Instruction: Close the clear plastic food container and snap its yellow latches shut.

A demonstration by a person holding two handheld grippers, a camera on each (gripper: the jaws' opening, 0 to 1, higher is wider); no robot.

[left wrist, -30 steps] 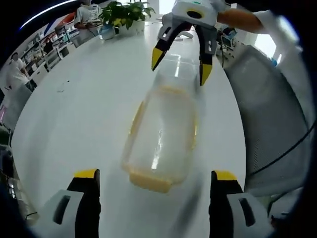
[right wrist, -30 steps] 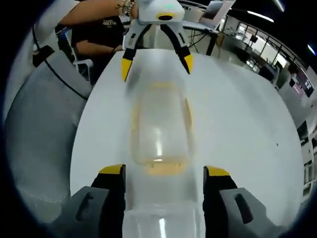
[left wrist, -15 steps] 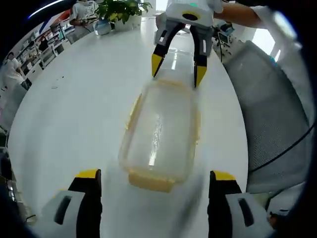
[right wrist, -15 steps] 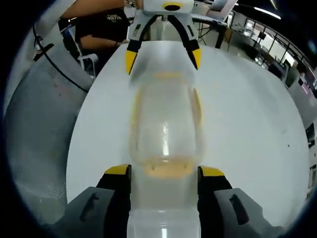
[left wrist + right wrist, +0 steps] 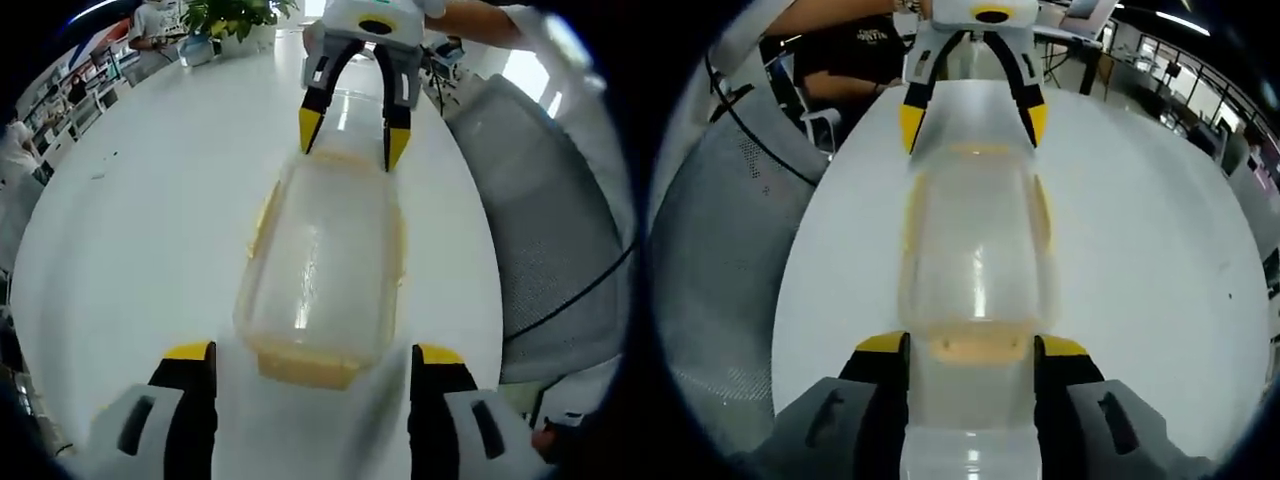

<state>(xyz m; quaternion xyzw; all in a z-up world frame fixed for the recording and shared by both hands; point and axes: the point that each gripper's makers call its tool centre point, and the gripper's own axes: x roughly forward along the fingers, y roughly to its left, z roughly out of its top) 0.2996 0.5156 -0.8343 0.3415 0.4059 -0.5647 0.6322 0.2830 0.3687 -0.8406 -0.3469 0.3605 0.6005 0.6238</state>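
White round tabletop carried the work; grey mesh chair stood just beside its edge; potted green plant sat at the far rim; a person in a black shirt sat beyond the tabletop, near a grey chair.

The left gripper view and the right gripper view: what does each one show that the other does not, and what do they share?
Left gripper view: a potted plant at the far edge of the white table, and people standing at far left.

Right gripper view: a person in a black shirt behind the table, and the end latch lying between the right tongs, whose jaws stand close beside it.

Both: the clear container with yellow latches, lying lengthwise on the white table between the two facing tongs, and a grey mesh chair beside the table. The left tongs stand open.
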